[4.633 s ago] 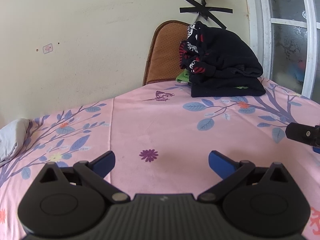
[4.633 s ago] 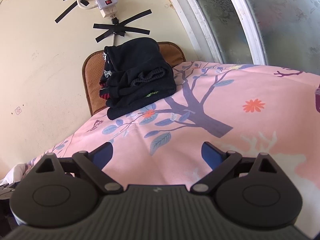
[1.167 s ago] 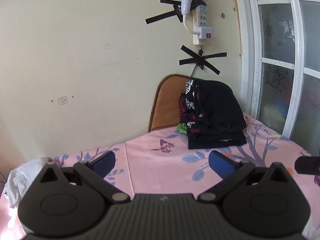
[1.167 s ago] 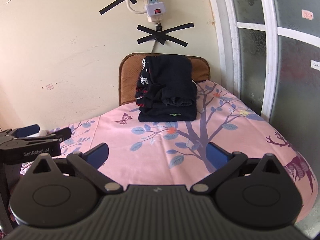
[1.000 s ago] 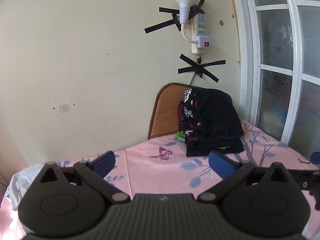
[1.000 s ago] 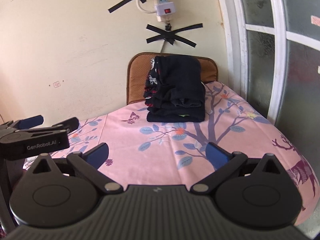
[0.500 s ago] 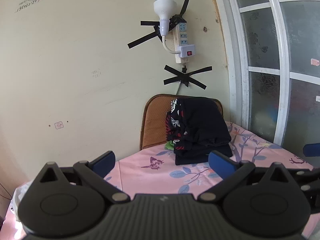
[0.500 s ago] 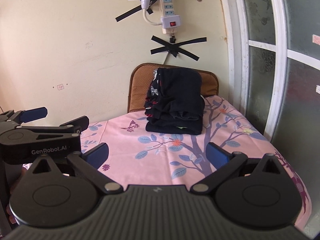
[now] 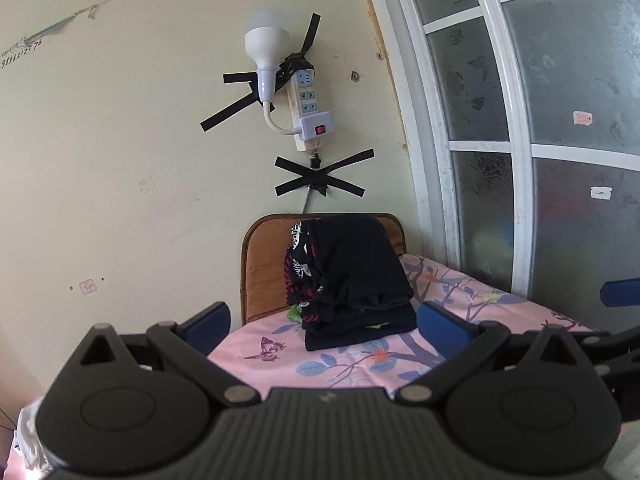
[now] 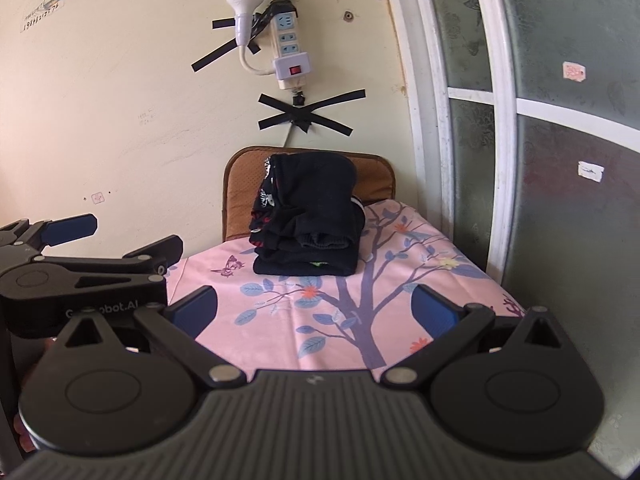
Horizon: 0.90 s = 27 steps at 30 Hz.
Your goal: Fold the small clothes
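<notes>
While both grippers gape, folded clothes [image 10: 308,236] sit against the headboard [image 10: 240,196].

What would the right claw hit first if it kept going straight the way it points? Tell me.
Probably the stack of folded dark clothes, which lies straight ahead of the open right claw at the far end of the pink floral sheet. Nothing stands between them, though depth is uncertain.
</notes>
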{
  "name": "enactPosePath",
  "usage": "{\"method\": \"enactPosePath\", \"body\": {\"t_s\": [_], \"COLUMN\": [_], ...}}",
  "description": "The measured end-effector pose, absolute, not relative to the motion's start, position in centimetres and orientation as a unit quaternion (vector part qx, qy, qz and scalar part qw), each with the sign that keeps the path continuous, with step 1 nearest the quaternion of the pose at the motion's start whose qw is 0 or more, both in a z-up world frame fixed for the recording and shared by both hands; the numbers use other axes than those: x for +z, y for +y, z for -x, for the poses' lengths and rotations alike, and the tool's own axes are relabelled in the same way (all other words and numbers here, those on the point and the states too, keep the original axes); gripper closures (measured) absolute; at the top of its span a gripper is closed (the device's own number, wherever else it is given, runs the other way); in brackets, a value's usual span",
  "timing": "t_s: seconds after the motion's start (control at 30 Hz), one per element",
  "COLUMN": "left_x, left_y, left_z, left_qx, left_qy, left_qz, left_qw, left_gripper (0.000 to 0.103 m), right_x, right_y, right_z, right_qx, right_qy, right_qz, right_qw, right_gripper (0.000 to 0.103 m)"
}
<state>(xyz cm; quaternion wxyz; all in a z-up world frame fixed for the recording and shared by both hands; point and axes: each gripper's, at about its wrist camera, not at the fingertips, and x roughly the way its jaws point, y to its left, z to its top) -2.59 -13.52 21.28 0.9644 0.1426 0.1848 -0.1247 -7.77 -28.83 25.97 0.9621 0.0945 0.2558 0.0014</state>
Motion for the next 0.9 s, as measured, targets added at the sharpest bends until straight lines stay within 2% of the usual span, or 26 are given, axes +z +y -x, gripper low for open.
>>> {"method": "enactPosePath", "body": {"t_s": [0.47,0.9], "left_x": [20.8,20.2], "left_y": [-13.1,-9.0], "left_z": [2.4,1.3], "left_qx": [-0.109,-0.083], "left_qy": [0.19,0.197], "left_qz": [-0.149,-0.136], "left_qw": [0.964,0.967], "left_gripper": [0.0,0.0], "right_x": [25.0,24.3], "right_y": [-29.1,-26.3], "right_z": [7.6,5.3], "right_qx": [0.019,0.059], "right_qy": [0.262,0.284], "right_qz": [-0.107,-0.096], "right_qw": [0.959,0.952], "right_gripper": [0.0,0.0]}}
